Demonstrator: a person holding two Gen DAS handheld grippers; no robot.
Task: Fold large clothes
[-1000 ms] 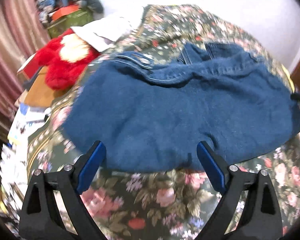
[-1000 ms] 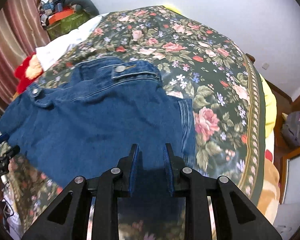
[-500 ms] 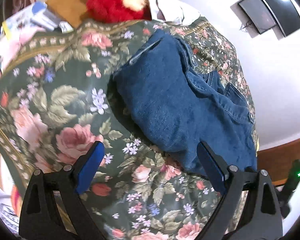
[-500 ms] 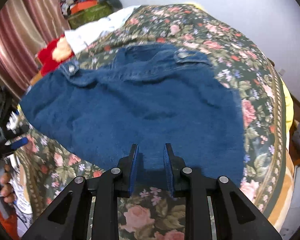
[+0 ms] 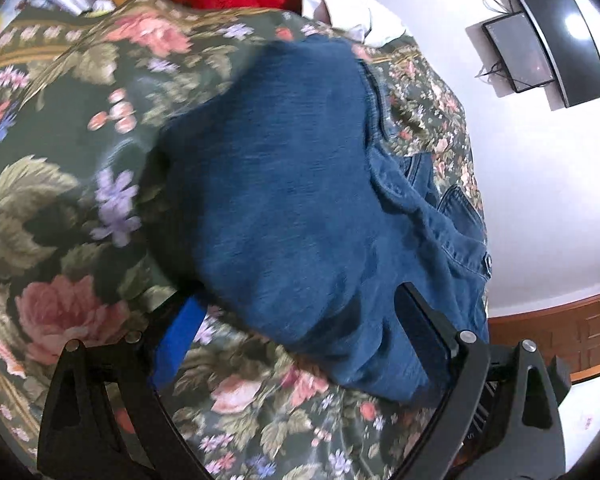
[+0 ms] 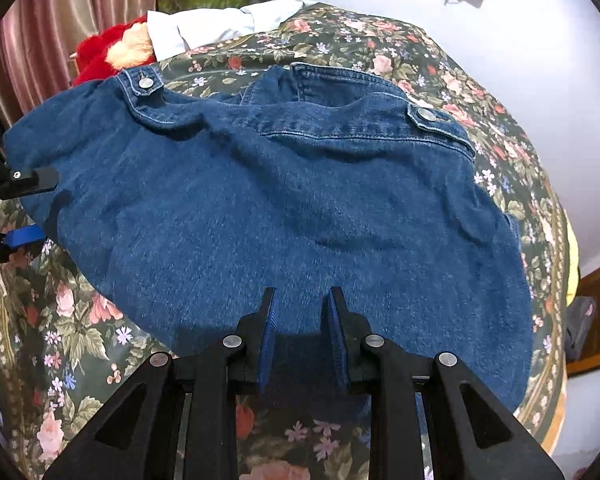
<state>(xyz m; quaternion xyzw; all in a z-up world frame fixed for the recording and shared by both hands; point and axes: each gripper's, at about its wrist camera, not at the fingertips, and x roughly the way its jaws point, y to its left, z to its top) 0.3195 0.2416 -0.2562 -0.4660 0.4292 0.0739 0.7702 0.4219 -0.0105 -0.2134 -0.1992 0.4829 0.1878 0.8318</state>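
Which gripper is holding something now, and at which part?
The right gripper grips the denim jacket at its near hem edge. The left gripper holds nothing; its jaws are wide open at the jacket's side.

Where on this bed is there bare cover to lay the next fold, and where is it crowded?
Bare floral bedspread lies beyond the blue denim jacket, up to the white wall, and along its near-left edge. The far-left corner is crowded: red plush toy and white cloth. The left gripper straddles the jacket's left edge.
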